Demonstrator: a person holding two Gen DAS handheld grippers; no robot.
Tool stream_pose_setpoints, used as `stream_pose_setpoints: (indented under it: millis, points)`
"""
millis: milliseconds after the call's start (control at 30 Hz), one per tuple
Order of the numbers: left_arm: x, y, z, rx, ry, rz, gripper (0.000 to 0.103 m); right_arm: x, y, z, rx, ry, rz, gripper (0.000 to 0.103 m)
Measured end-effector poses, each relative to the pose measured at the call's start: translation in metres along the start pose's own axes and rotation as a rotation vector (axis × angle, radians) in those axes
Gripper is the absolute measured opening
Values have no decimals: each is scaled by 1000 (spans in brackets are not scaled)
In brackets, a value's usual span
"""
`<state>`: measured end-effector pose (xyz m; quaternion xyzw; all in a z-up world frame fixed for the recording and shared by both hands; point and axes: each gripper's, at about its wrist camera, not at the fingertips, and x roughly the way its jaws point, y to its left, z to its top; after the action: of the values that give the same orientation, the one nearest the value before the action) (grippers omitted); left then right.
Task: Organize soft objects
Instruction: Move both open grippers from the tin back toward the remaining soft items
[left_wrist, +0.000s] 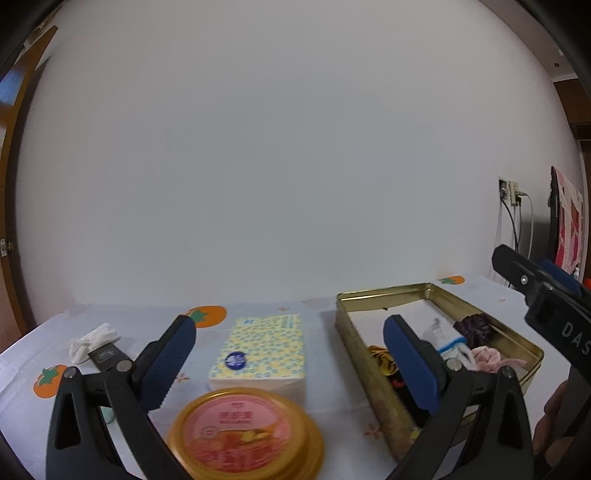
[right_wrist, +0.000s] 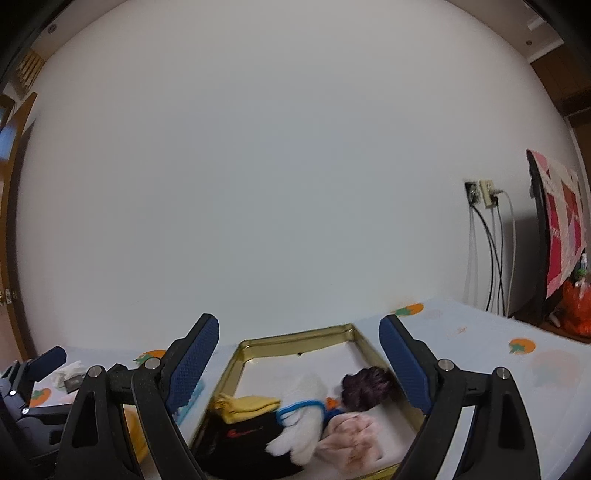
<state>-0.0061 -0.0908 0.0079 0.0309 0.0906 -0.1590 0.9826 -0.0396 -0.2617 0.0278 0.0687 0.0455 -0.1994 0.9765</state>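
A gold metal tin (right_wrist: 295, 338) lies open on the table. Inside it are a yellow cloth (right_wrist: 247, 404), a black cloth with a red logo (right_wrist: 243, 435), a white glove with a blue band (right_wrist: 303, 417), a purple scrunchie (right_wrist: 365, 387) and a pink scrunchie (right_wrist: 351, 432). My right gripper (right_wrist: 298, 326) hangs open just in front of the tin, nothing between its fingers. My left gripper (left_wrist: 291, 325) is open too, empty, left of the tin (left_wrist: 384, 295). A crumpled white cloth (left_wrist: 92, 339) lies at the far left.
A yellow-patterned tissue pack (left_wrist: 258, 350) and a round gold container with a pink label (left_wrist: 243, 432) lie ahead of the left gripper. A small dark object (left_wrist: 107, 356) lies beside the white cloth. Cables and a wall socket (right_wrist: 487, 195) are at the back right.
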Motion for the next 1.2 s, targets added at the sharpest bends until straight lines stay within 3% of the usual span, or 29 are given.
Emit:
stream_pose_setpoints:
  millis: [400, 933, 1200]
  points:
    - [-7, 59, -6, -31, 23, 56, 103, -5, 48, -13, 3, 49, 96, 90]
    - [-3, 159, -18, -71, 102, 165, 103, -7, 142, -33, -65, 130, 270, 90]
    - [2, 233, -23, -126, 127, 313, 102, 2, 190, -46, -104, 196, 354, 90]
